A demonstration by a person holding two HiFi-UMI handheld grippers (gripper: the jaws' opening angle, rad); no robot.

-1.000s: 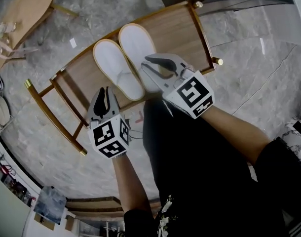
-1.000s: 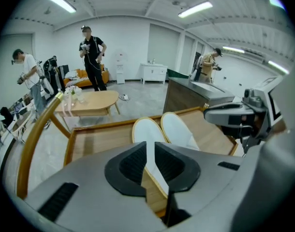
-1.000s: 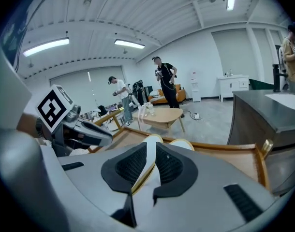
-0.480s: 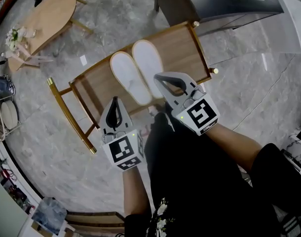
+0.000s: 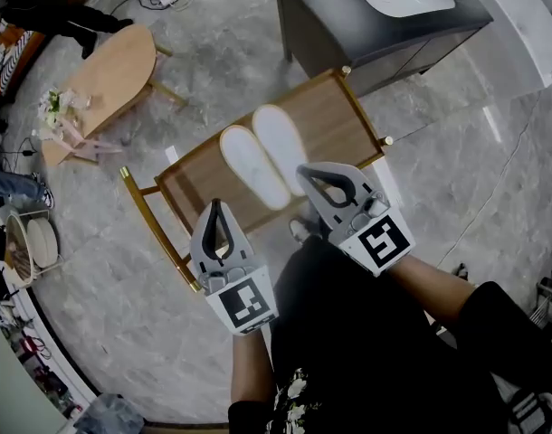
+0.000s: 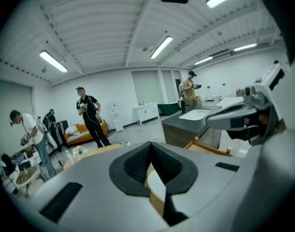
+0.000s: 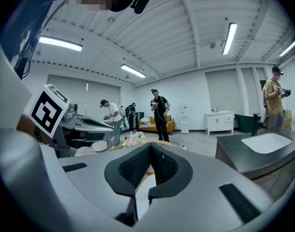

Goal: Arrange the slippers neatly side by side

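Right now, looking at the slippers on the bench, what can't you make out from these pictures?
- Near end of the slipper beside the right gripper: head view, partly covered by that gripper.
- Slippers, both gripper views: each gripper's own body blocks the view down.
- Toe or heel ends: head view, too small.
- Bench's near edge: head view, behind the left gripper.

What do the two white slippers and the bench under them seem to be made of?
Slippers: probably soft cloth, matte white with no shine; weave too small to see. Bench: wood or wood-look board, brown with visible grain; its shiny golden post tips look like metal.
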